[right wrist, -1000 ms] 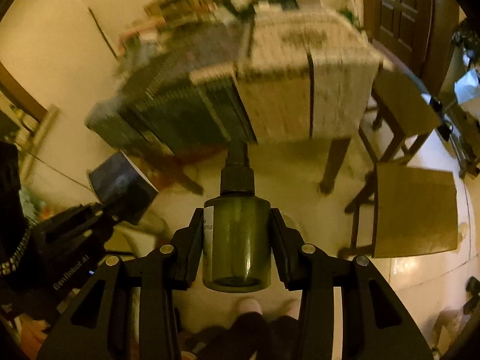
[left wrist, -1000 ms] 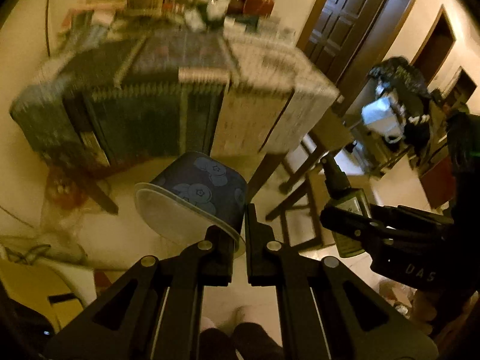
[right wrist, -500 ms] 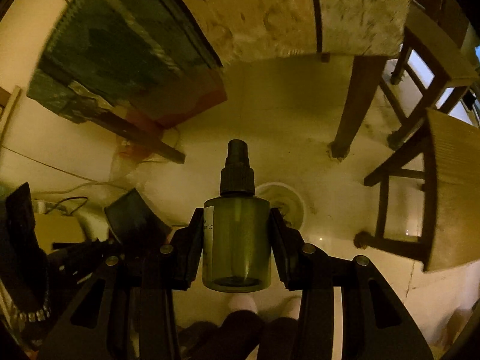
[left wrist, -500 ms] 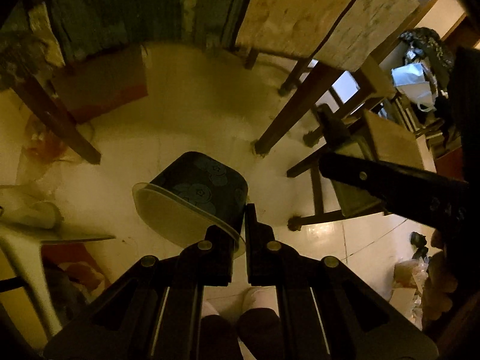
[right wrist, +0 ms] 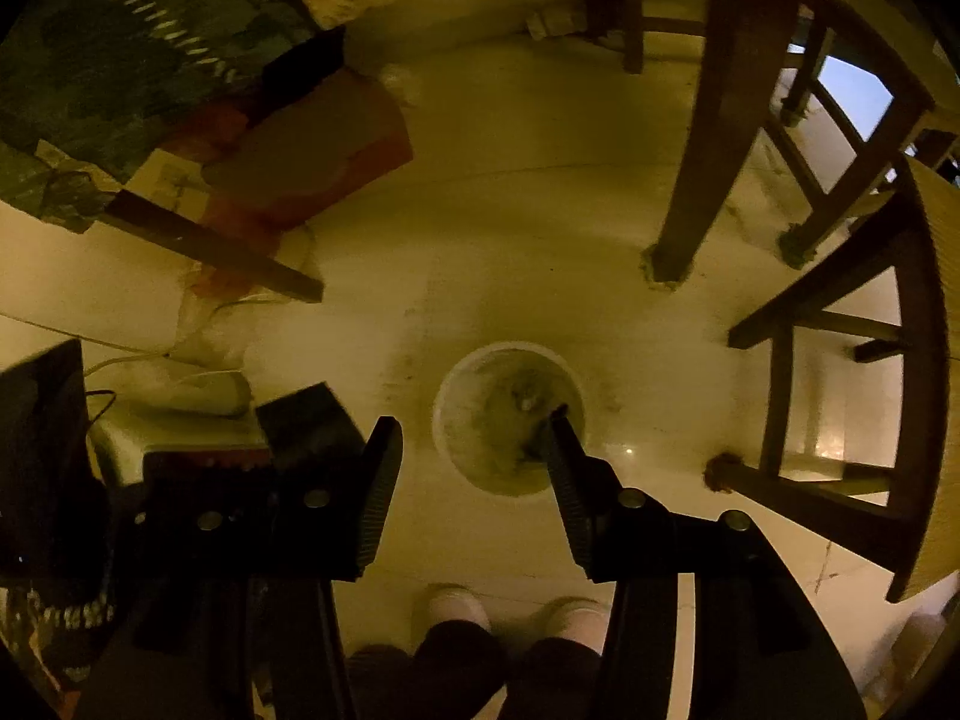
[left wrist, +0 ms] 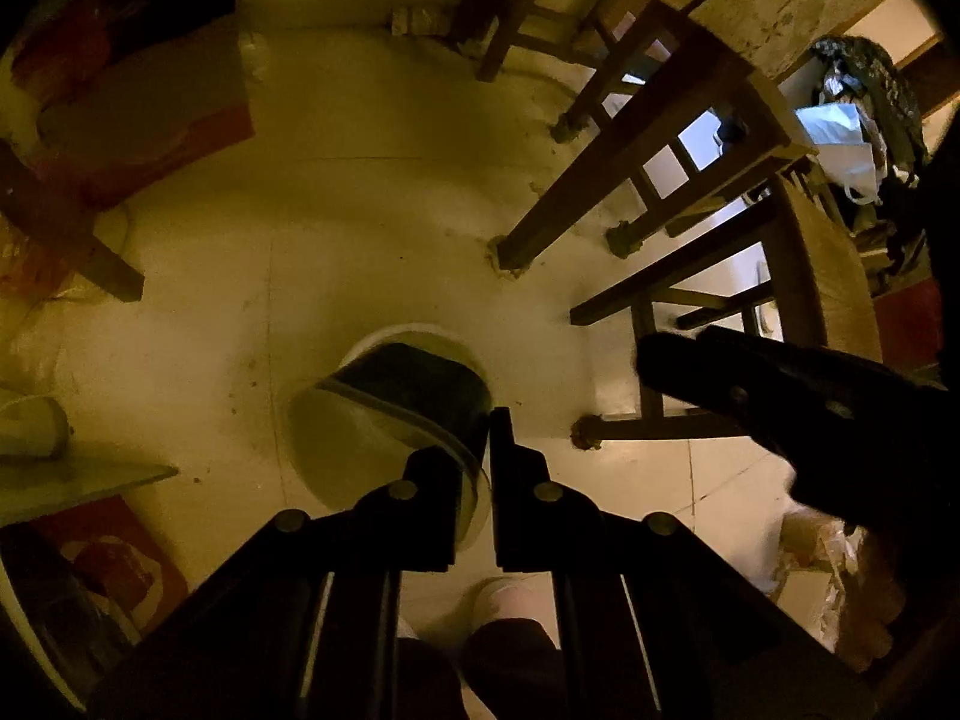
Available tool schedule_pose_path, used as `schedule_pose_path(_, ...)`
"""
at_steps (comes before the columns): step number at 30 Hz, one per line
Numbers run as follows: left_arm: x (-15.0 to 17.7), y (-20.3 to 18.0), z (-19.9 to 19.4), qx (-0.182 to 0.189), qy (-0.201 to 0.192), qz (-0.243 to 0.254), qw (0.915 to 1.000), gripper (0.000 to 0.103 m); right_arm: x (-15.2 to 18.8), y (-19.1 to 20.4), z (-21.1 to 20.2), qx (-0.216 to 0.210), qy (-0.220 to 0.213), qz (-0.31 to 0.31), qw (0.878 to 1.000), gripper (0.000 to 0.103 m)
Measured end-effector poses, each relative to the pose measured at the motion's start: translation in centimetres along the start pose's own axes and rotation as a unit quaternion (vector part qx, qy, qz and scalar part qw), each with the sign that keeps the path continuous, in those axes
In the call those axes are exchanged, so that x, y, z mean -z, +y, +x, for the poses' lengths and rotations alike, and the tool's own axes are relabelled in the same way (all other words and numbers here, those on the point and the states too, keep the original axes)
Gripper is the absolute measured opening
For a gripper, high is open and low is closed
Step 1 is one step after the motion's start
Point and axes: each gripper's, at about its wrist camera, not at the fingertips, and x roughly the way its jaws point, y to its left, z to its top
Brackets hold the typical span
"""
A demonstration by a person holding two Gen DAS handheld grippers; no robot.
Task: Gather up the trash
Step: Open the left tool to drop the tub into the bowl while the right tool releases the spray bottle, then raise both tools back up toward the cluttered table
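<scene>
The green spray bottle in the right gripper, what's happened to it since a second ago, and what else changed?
The right gripper has let the bottle go: its jaws are opening with nothing between them, above the white bin on the floor. Whether the bottle landed inside is too dim to tell. Both grippers came down from table height to just over the bin. The left gripper stays clamped on the dark cup.

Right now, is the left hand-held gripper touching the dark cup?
Touching. The left wrist view shows the left hand-held gripper with its fingers closed on the rim of the dark cup, held tilted over the white bin.
</scene>
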Motion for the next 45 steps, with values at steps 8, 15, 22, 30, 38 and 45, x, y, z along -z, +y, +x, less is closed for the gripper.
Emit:
schedule_pose_path(8,-1.5,-0.2,0.0,-0.007,0.028,-0.026,0.9993,0.039,-0.2,-0.3,-3.3,0.014,-0.009,0.014,1.0,0.046)
schedule_pose_path(15,-2.0,-2.1,-6.3,-0.024,0.013,-0.009,0.9996,0.039,-0.8,1.9,-8.6,0.01,-0.023,0.003,1.0,0.046)
schedule_pose_path(22,-3.4,-5.0,-16.9,-0.034,-0.038,0.007,0.9987,0.039,-1.1,5.3,-17.2,-0.002,-0.054,-0.003,0.999,0.046)
schedule_pose_path(30,-4.0,-8.0,-30.6,-0.045,-0.119,0.033,0.9913,0.039,-1.1,9.6,-27.8,-0.005,-0.111,-0.025,0.994,0.046)
schedule_pose_path(38,-3.3,-10.7,-41.8,-0.041,-0.192,0.06,0.9787,0.04,-0.5,13.3,-37.0,-0.016,-0.173,-0.034,0.984,0.046)
schedule_pose_path(45,-2.0,-11.8,-51.4,-0.036,-0.267,0.071,0.9603,0.041,0.9,17.7,-44.4,-0.021,-0.25,-0.053,0.966,0.046)
